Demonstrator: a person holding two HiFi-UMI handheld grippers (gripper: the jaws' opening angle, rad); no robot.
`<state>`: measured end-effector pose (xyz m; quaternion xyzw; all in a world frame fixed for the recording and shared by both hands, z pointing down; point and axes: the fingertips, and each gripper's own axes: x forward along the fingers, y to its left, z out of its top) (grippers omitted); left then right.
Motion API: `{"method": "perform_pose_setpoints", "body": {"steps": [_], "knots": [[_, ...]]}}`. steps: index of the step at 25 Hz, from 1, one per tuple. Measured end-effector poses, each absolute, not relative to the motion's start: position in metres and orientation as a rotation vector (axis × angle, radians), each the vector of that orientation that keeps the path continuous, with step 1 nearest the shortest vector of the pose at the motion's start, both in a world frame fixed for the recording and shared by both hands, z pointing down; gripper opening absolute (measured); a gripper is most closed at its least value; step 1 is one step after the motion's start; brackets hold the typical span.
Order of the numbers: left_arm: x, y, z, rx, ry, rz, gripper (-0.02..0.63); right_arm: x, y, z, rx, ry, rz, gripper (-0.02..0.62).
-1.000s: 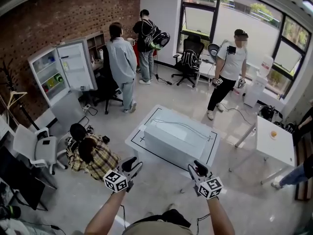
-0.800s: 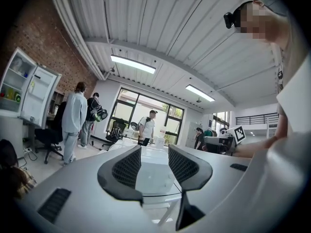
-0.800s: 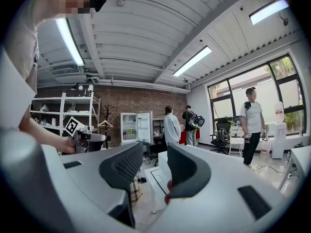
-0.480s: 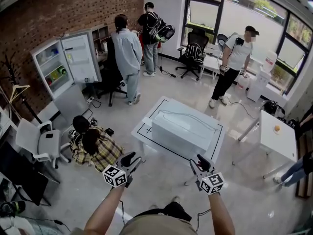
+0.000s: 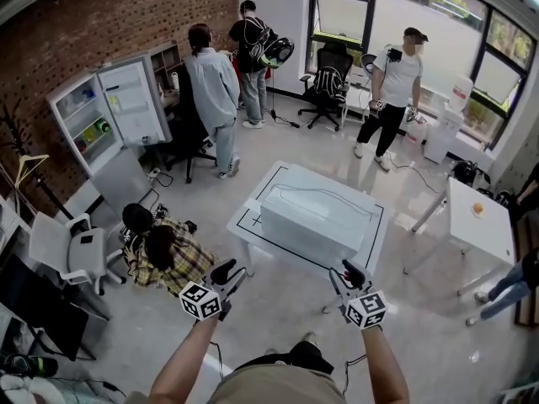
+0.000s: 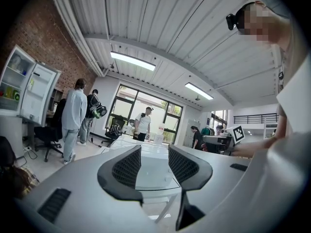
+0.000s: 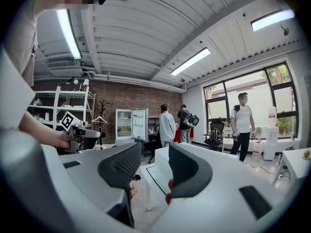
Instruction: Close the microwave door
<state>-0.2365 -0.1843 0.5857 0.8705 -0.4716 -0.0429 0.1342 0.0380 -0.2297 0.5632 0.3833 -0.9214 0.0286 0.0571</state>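
Your left claw (image 5: 227,270) and right claw (image 5: 349,273) are both held low with jaws apart and nothing between them. The microwave (image 5: 316,217), a white box, sits on the white bench (image 5: 246,224) ahead, apart from both.

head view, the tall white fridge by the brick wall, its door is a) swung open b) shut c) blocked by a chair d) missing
a: the tall white fridge has its door swung out to one side, leaving the shelves inside in plain view.
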Motion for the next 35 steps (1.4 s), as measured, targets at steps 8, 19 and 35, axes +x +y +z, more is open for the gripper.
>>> {"method": "perform_pose_setpoints", "body": {"steps": [8,19,35], "knots": [[-0.235,-0.181,0.587,2.514,-1.344,-0.147,0.166,0.041,-0.226,0.563,1.166,-2.767,0.050,0.163],[-0.226,-0.183,0.586,2.517,-1.302,-0.173,0.166,0.045,-0.221,0.563,1.170,-2.743,0.017,0.163],[-0.222,-0.183,0.590,2.492,-1.242,-0.240,0.166,0.048,-0.223,0.559,1.226,-2.679,-0.078,0.138]]}}
